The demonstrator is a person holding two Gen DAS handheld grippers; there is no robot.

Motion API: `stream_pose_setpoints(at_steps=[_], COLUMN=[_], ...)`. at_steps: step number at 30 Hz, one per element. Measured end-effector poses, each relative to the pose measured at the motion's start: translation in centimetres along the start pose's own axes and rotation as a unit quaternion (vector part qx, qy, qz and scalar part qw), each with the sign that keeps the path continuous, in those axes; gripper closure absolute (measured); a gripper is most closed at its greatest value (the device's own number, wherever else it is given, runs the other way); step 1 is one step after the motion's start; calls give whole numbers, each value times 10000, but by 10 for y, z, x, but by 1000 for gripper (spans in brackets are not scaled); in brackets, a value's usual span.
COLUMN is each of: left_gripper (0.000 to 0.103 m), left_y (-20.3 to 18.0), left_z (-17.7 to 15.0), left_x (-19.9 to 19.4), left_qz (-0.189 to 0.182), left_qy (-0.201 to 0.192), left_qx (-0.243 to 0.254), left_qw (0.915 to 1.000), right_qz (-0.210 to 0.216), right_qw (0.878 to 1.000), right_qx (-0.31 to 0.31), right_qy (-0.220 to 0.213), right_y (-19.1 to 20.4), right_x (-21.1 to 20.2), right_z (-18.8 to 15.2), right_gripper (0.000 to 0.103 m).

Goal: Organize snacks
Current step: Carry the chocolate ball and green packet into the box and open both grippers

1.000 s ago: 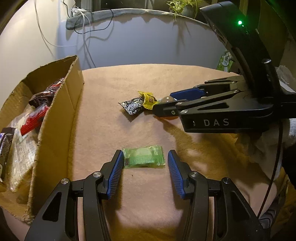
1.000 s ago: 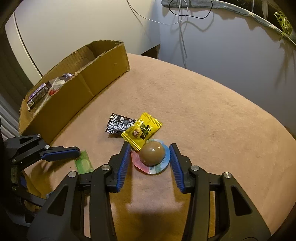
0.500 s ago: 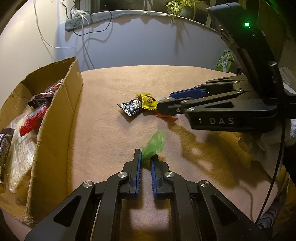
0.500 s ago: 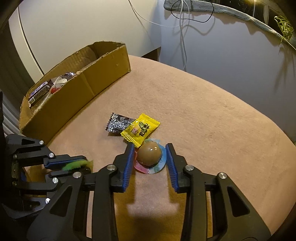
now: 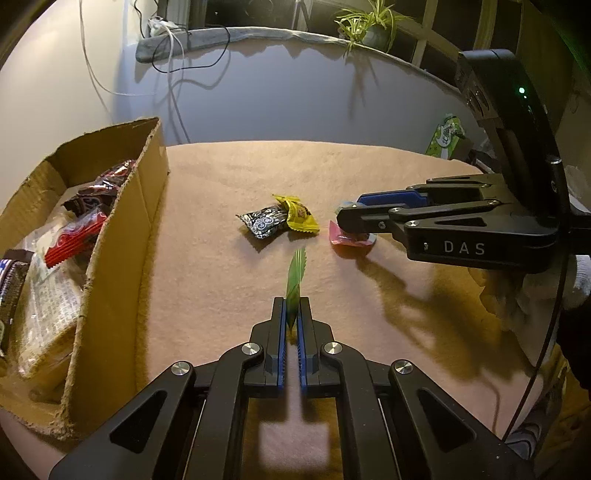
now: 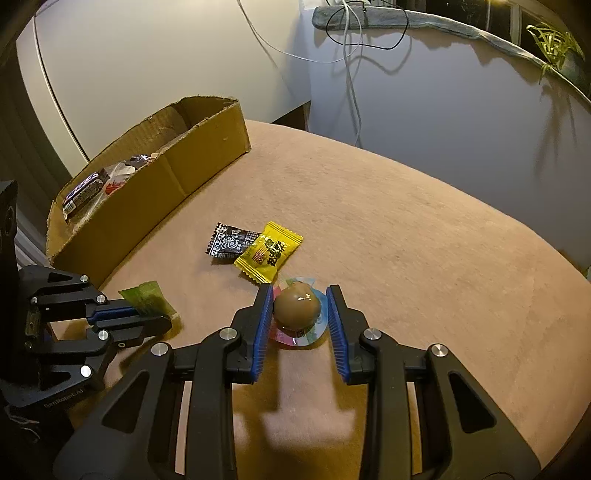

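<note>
A: What is being held nearest the cameras?

B: A green packet (image 5: 294,280) is being pinched edge-on by the left gripper (image 5: 291,314), whose jaws are being kept together on its lower end; the wrapper is sticking up and forward from between the blue pads. In the right wrist view the same packet (image 6: 147,298) is being seen flat-on, clear of the tan cloth (image 6: 406,240).

A: And the right gripper?

B: The right gripper (image 6: 300,310) is being held around a brown domed candy (image 6: 297,304) seated on a multicoloured wrapper. Its jaws are being kept apart, one blue pad close on each side; the left-hand pad is looking nearly in contact, the other is being kept off by a small gap. In the left wrist view, the candy is being largely hidden by that gripper (image 5: 354,218), with only a pink wrapper edge showing.

A: What is lying just beyond?

B: A yellow packet (image 6: 269,252) is being seen just beyond the domed candy, nearly touching its wrapper, and a black packet (image 6: 229,242) is lying against the yellow one, slightly overlapped by it.

A: What is standing further off?

B: A cardboard box (image 5: 122,236) is being seen to the left, its near wall standing between the loose sweets and the snacks already inside it: a red packet (image 5: 74,236), dark wrappers and a clear printed bag. Further back, cables (image 6: 347,55) are hanging down a pale wall, and a potted plant (image 5: 369,26) is being seen on the ledge.
</note>
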State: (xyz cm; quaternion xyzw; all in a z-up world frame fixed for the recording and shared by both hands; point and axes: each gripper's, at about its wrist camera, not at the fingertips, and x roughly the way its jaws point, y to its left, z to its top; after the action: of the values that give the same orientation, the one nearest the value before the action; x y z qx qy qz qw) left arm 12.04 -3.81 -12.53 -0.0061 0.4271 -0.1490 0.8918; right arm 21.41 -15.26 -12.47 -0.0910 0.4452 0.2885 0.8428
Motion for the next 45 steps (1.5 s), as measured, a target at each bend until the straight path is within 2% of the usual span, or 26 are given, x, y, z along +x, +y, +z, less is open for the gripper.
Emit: stream_pose_setpoints(at_steps=[13, 21, 32, 45], left_gripper=[99, 99, 99, 99], left_y=[8, 31, 81, 134], left_z=[12, 18, 26, 45], left_x=[-37, -65, -94, -92], left_qz=[-87, 28, 331, 632], left_qy=[-447, -733, -1000, -1088], left_qx=[-54, -149, -310, -430], left_qw=[9989, 9972, 9940, 9911], right_qz=[-28, 43, 247, 458], right_qw=[9993, 9983, 9965, 9955], right_qx=[4, -139, -389, -514], right_qy=[-365, -558, -697, -648], right_y=[9, 36, 81, 115], right_x=[-41, -53, -39, -1], right_z=[8, 30, 71, 110], right_gripper=[73, 73, 73, 73])
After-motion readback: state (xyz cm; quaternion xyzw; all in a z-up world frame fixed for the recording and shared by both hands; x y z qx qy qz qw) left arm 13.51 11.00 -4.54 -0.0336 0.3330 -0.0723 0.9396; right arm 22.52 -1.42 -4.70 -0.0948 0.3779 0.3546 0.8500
